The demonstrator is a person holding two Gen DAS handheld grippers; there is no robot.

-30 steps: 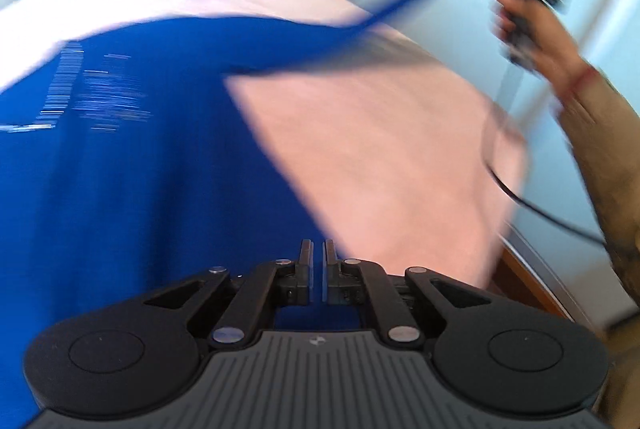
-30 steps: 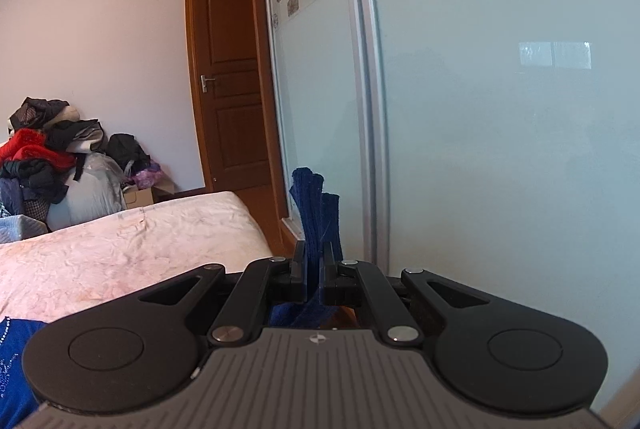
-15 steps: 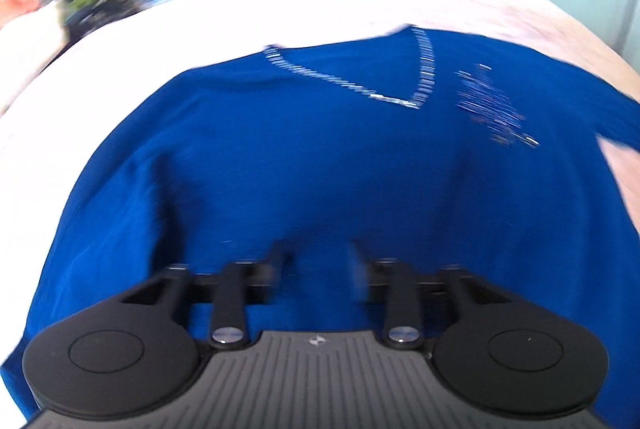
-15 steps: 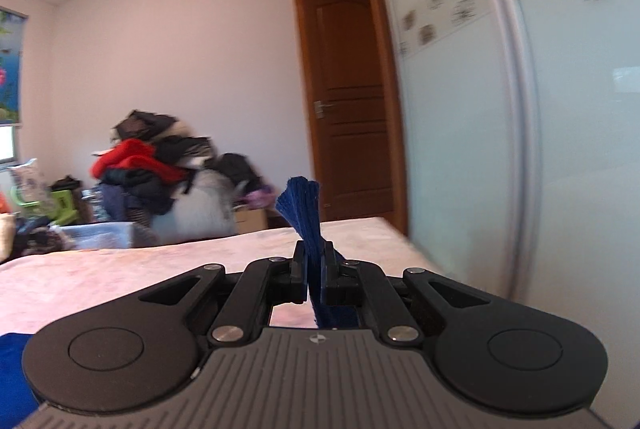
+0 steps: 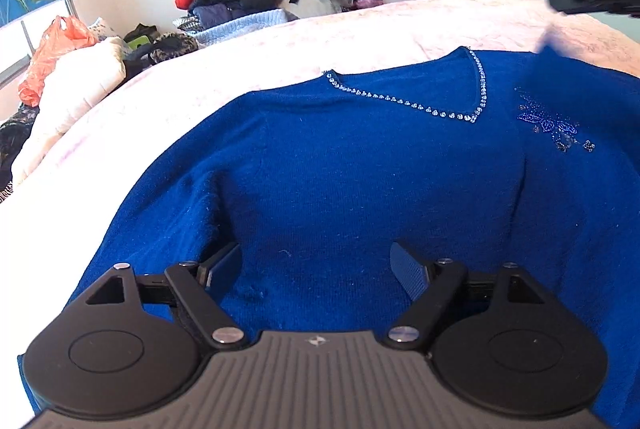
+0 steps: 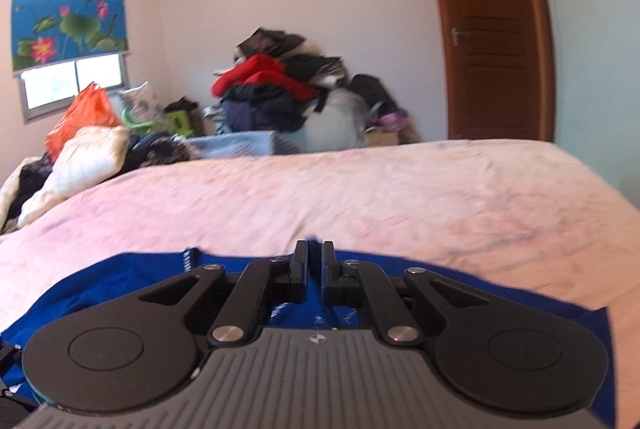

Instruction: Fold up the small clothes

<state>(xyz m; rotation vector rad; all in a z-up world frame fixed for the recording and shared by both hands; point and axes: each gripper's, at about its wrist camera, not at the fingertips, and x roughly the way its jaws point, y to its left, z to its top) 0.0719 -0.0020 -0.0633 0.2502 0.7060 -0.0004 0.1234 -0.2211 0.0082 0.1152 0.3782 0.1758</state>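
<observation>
Sweater lies flat under the wide, just-opened left hand-held gripper; right hand-held gripper pinches its edge.

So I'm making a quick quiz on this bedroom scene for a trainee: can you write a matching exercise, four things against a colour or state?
Things:
1. sweater
2. left gripper
3. right gripper
4. door

States:
A. brown wood, closed
B. jaws wide apart over the knit
C. blue, spread on the bed
D. jaws pinched on blue fabric

Pairs: 1-C, 2-B, 3-D, 4-A
</observation>
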